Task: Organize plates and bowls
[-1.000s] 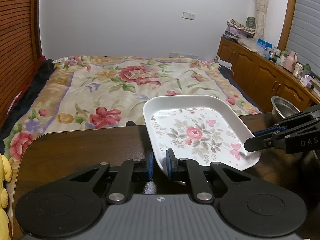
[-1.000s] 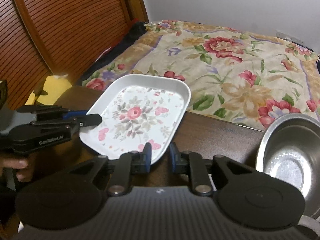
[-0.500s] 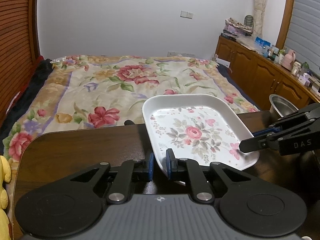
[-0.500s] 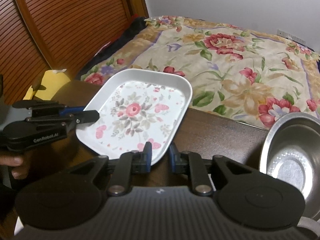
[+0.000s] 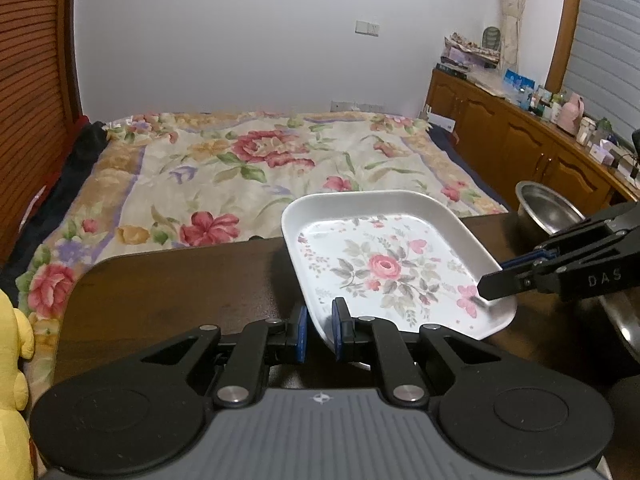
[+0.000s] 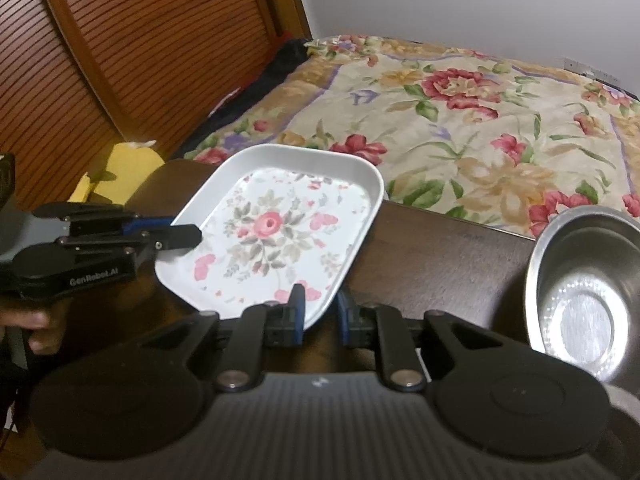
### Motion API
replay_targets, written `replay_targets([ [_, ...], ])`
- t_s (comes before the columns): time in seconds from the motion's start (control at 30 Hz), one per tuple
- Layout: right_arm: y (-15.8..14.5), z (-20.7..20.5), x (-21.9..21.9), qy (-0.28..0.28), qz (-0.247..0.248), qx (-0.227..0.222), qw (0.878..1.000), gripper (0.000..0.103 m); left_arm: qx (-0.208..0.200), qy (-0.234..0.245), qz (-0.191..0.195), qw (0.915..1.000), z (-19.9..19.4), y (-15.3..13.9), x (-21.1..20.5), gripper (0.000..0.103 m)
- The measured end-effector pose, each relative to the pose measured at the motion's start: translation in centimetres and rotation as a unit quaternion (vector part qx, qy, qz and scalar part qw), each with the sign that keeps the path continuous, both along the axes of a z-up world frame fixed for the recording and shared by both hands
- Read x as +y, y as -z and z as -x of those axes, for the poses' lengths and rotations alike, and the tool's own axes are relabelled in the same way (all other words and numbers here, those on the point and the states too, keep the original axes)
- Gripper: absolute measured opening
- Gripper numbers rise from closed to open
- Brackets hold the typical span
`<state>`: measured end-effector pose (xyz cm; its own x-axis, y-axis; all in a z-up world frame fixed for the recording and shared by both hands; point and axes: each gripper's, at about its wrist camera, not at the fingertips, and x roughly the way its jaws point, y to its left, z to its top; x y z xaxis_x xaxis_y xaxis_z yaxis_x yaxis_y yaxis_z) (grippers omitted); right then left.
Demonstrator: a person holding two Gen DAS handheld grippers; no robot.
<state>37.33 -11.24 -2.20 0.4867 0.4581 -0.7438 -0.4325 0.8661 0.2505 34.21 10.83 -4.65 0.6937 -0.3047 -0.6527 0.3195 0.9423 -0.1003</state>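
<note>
A white rectangular plate (image 5: 384, 264) with a pink flower print hangs tilted just above the dark wooden table (image 5: 168, 288). My left gripper (image 5: 320, 330) is shut on its near corner rim. My right gripper (image 5: 490, 286) comes in from the right and clamps the opposite corner. In the right wrist view the plate (image 6: 276, 236) sits between my right gripper (image 6: 320, 314) at its near edge and my left gripper (image 6: 188, 237) at its left corner. A steel bowl (image 6: 588, 280) stands on the table to the right, also seen as the steel bowl (image 5: 546, 210).
A bed with a floral cover (image 5: 256, 160) lies just beyond the table's far edge. A yellow plush toy (image 5: 12, 364) sits off the table's left side. Wooden cabinets (image 5: 520, 140) with clutter line the right wall. A second steel rim (image 5: 624, 324) shows at the far right.
Both grippers keep their hold on the plate. The plate and both grippers have risen slightly, so the table and the steel bowl sit a little lower in the left wrist view.
</note>
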Motion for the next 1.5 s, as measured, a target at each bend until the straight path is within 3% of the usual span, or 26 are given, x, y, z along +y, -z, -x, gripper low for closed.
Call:
replay_targets([
  [0.9, -6.2, 7.1, -1.0, 0.0, -0.034, -0.066, 0.997, 0.018, -0.07, -0.001, 0.009, 0.9975, 8.8, -7.4, 0.8, 0.015],
  [1.5, -5.4, 12.0, -1.9, -0.014, -0.04, -0.069, 0.997, 0.018, -0.063, 0.004, 0.015, 0.9979, 13.8, -7.2, 0.6, 0.015],
])
